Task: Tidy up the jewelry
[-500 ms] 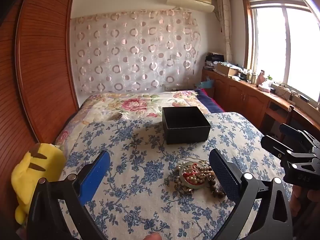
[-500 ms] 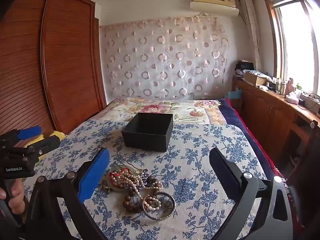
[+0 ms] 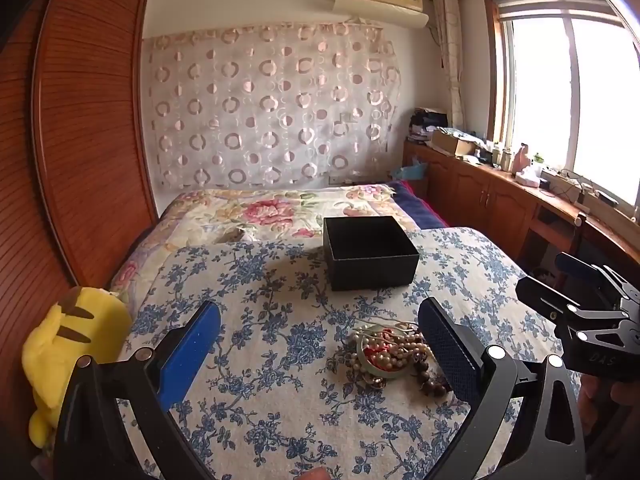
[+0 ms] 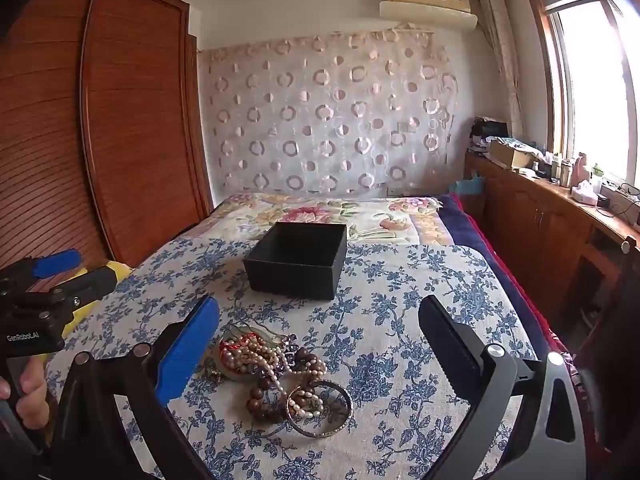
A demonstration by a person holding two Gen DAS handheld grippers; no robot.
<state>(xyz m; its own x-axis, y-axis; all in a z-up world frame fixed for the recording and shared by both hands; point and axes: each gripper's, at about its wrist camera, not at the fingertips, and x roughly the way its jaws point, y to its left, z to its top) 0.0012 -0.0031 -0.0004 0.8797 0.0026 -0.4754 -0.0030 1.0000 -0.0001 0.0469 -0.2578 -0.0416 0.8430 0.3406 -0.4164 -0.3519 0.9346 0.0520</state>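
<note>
Barely any change from half a second back: both grippers sit as before above the blue-flowered bedspread (image 3: 256, 400), and the jewelry pile (image 3: 390, 354) hasn't budged. The left gripper (image 3: 320, 344) stands spread wide with nothing between its blue pads, the pile lying low and right of centre in its view, just beside its right finger. The right gripper (image 4: 316, 340) is equally wide open and empty-handed, and from its camera the pile (image 4: 276, 372) sits lower centre, just beside the left blue pad. This view shows what the other hides: a metal bangle (image 4: 320, 408) at the near edge of the pile, brown wooden beads (image 4: 264, 398) and a pearl strand (image 4: 250, 354) draped across. The left view alone catches the yellow plush toy (image 3: 68, 356) at the far left edge. The black box (image 3: 370, 252) sits open beyond the pile, mid-frame, well apart from it, its dark interior showing nothing inside (image 4: 298, 254). A hand (image 4: 24, 392) grips the left tool at lower left.
</note>
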